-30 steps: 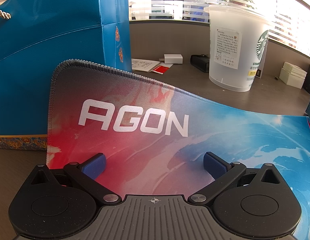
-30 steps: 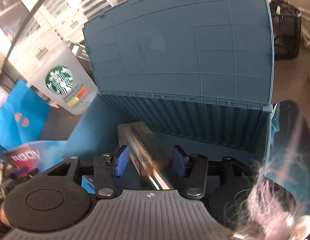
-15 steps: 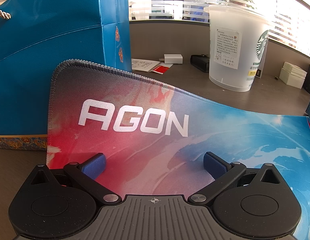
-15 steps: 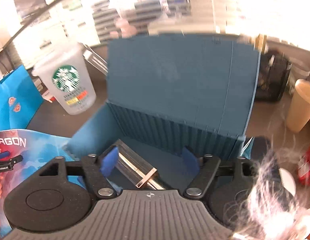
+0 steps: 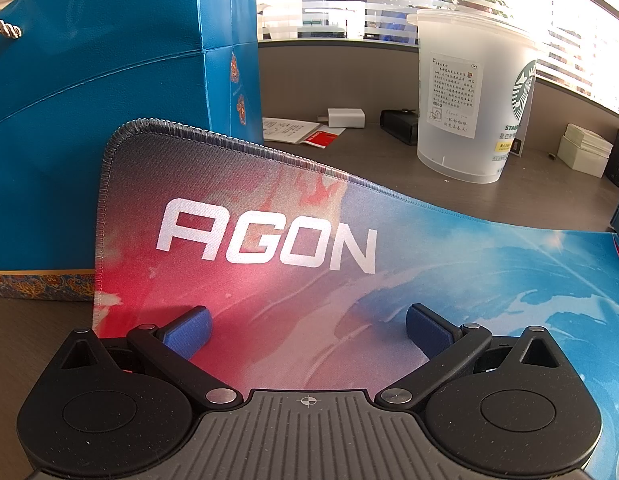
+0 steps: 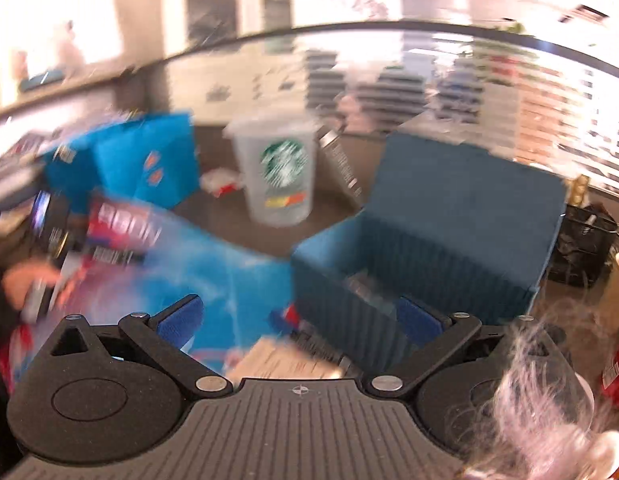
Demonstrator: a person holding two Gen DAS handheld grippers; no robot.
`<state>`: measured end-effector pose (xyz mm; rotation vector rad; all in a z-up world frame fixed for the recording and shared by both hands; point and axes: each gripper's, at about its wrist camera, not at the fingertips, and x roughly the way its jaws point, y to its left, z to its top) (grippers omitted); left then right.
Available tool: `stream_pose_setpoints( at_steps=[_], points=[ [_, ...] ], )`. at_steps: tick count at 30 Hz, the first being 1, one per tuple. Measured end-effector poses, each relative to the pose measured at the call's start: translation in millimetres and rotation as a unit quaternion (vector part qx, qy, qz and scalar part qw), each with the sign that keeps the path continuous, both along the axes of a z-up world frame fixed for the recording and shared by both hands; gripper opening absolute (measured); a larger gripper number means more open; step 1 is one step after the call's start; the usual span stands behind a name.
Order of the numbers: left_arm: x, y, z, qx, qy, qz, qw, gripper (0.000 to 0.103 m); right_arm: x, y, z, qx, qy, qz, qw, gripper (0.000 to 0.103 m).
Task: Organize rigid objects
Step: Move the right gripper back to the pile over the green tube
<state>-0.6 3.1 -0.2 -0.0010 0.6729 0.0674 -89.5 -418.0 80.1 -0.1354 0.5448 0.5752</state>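
Ahead of the left tongs (image 5: 307,330), whose blue pads stand wide apart with nothing between them, lies one AGON mouse mat (image 5: 293,264) on the worktop (image 5: 349,152). Beyond the mat to the left stands one blue gift bag (image 5: 109,100); beyond it to the right stands one frosted Starbucks cup (image 5: 465,96). Only this sharp view shows the small things behind: one white charger (image 5: 346,117), one black case (image 5: 399,125), some leaflets (image 5: 293,131) and one white box (image 5: 583,152).

Only the right-wrist view, badly blurred, shows the one dark teal storage box (image 6: 449,240), its lid upright, ahead and to the right of the right tongs (image 6: 297,318). A shiny rigid object (image 6: 365,288) lies inside it, too blurred to name. The right tongs have just been opening and now stand wide apart and empty, near the box's front wall. Mat, bag and cup show again here, up and to the left. At the far left, a hand (image 6: 25,284) holds the other tool.
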Motion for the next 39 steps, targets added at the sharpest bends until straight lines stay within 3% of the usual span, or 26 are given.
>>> stream_pose_setpoints(
  at_steps=[7, 26, 30, 34, 37, 39],
  points=[
    [0.0, 0.0, 0.0, 0.000, 0.000, 0.000, 1.0000, 0.103, -31.3, 19.2, -39.5, -0.059, 0.042, 0.061, 0.996, 0.103],
    [0.0, 0.0, 0.0, 0.000, 0.000, 0.000, 1.0000, 0.103, -23.4, 44.6, -90.2, -0.052, 0.076, 0.082, 0.992, 0.103],
    [0.0, -0.1, -0.1, 0.000, 0.000, 0.000, 1.0000, 0.103, -28.0, 49.5, -93.4, -0.043, 0.097, 0.074, 0.992, 0.103],
    [0.0, 0.0, 0.0, 0.000, 0.000, 0.000, 1.0000, 0.103, -38.5, 60.8, -85.8, -0.031, 0.138, 0.110, 0.984, 0.103],
    [0.0, 0.1, 0.0, 0.000, 0.000, 0.000, 1.0000, 0.103, -38.9, 72.9, -87.0, -0.063, 0.115, 0.100, 0.986, 0.098],
    [0.0, 0.0, 0.0, 0.000, 0.000, 0.000, 1.0000, 0.103, -37.2, 78.9, -88.4, -0.079, 0.092, 0.094, 0.988, 0.088]
  ],
)
